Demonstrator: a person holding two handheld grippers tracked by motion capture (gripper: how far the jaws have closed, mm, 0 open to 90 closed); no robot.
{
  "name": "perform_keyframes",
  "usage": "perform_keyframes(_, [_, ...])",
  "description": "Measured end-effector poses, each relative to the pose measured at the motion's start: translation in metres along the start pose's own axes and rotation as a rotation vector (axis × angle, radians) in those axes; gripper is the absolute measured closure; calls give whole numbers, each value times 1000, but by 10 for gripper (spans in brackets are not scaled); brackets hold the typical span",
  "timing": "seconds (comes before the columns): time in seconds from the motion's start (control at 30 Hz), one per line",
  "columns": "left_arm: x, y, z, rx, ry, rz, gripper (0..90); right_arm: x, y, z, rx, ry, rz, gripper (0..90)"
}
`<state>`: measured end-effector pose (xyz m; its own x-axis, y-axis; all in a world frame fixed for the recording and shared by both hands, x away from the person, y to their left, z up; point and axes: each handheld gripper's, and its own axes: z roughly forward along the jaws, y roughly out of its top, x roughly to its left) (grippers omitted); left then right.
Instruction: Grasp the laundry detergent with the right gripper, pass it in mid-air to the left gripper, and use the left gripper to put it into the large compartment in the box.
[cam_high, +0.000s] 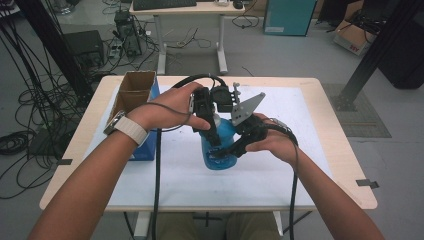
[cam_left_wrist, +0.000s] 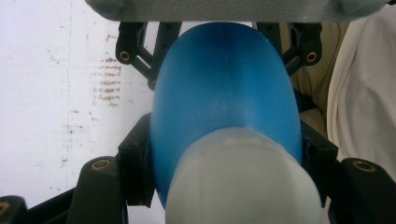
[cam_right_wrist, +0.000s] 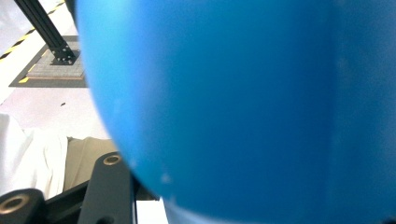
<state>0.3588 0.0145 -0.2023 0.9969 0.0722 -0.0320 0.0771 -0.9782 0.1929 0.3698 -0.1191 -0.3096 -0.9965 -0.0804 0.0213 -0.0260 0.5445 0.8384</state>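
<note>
Two claws hold one thing here: my left claw (cam_high: 212, 134) is pressed onto the upper part of the translucent blue plastic bottle with a pale, frosted cap (cam_high: 218, 145), just below that cap, and my right claw (cam_high: 227, 152) clamps the bottle's lower body from the other side. In the left gripper view the blue bottle (cam_left_wrist: 224, 93) sits squarely between both black jaws, its whitish cap (cam_left_wrist: 243, 182) nearest the camera. In the right gripper view its blue wall (cam_right_wrist: 243, 107) presses close against the lens. The bottle hangs just above the white-covered worktop (cam_high: 300, 165), near the middle, with a blue-sided open cardboard box (cam_high: 136, 95) well apart to the left.

I judge the step to be a two-handed hold, perhaps a handover. To do it well I should keep both grips level and firm, avoid twisting one against the other, and loosen one side only once the other clearly carries the weight, since smooth plastic may slip.
</note>
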Motion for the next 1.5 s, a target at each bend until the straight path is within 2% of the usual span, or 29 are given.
perform_keyframes(1.5, [-4,-1,-3,-9,5,-4,374,3,4,-2,18,-5,-11,433])
